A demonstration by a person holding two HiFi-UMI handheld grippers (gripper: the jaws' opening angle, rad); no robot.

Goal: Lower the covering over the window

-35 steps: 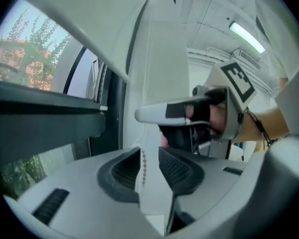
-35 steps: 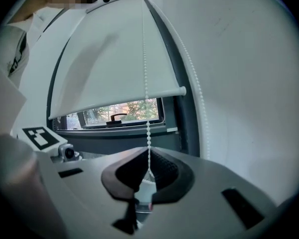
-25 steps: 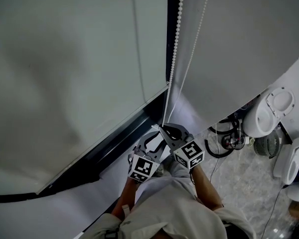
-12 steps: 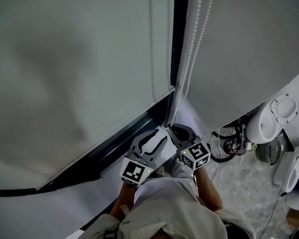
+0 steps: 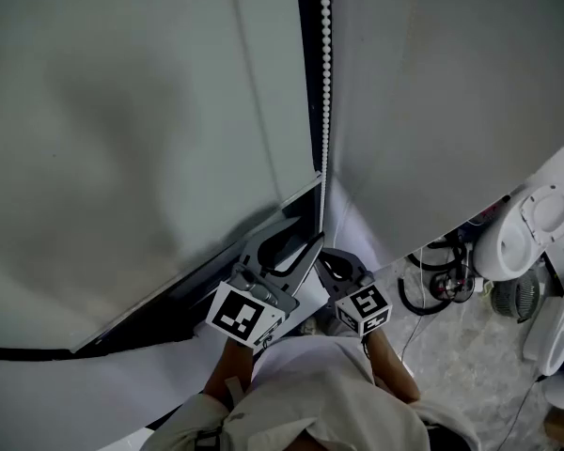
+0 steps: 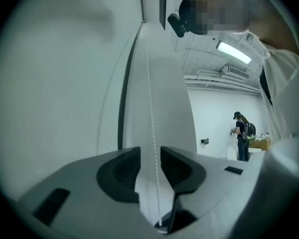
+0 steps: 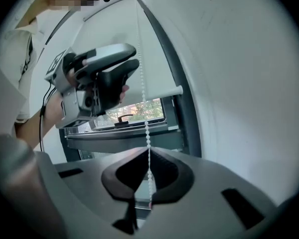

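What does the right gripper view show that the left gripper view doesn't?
Only the right gripper view: the uncovered window strip, the bottom bar of the blind, and the left claw from outside. Only the left gripper view: a ceiling light and a distant person. Both: the bead chain; the right claw is shut on it, while the left claw's jaws, just closing, stand apart round it.

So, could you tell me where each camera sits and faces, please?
Head view: on head, down the blind; left claw, right claw, shirt show.
Left gripper view: on that claw, toward the bead chain; open jaws, just closing, straddle it.
Right gripper view: on that claw, toward window; jaws shut on chain; left claw shows.
All show the chain.
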